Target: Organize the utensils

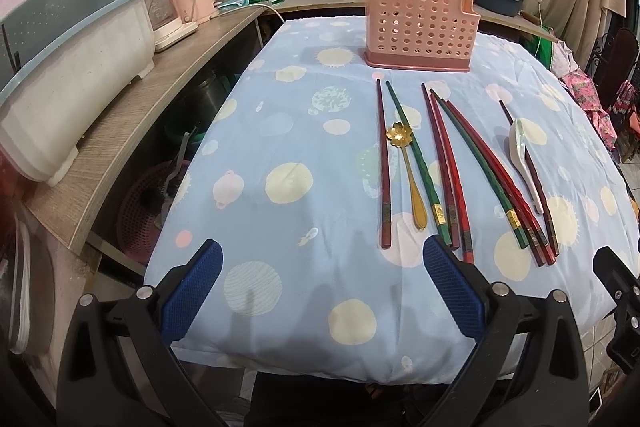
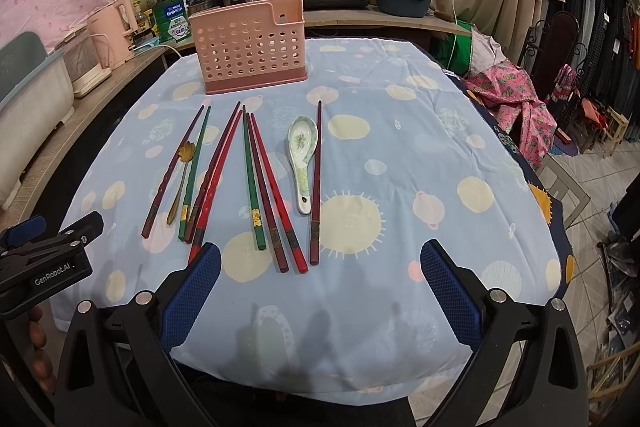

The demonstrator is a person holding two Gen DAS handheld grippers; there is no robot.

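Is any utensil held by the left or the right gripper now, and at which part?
Nothing is held. The left gripper and right gripper both have open jaws with nothing between them; the chopsticks and spoons lie on the cloth.

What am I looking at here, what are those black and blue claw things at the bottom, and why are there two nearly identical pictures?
There is no robot. A person holds a two-finger tool in each hand, each with a wide-angle camera looking forward along its fingers. One picture comes from the left hand-held gripper, the other from the right hand-held gripper. The blue parts are the finger pads.

Both grippers are open and hold nothing. They hover at the near edge of a table covered by a light blue dotted cloth.

On the cloth lie a row of red, dark and green chopsticks, a small gold spoon with a flower-shaped bowl, and a white ceramic spoon. Behind them stands a pink perforated utensil holder, seemingly empty.
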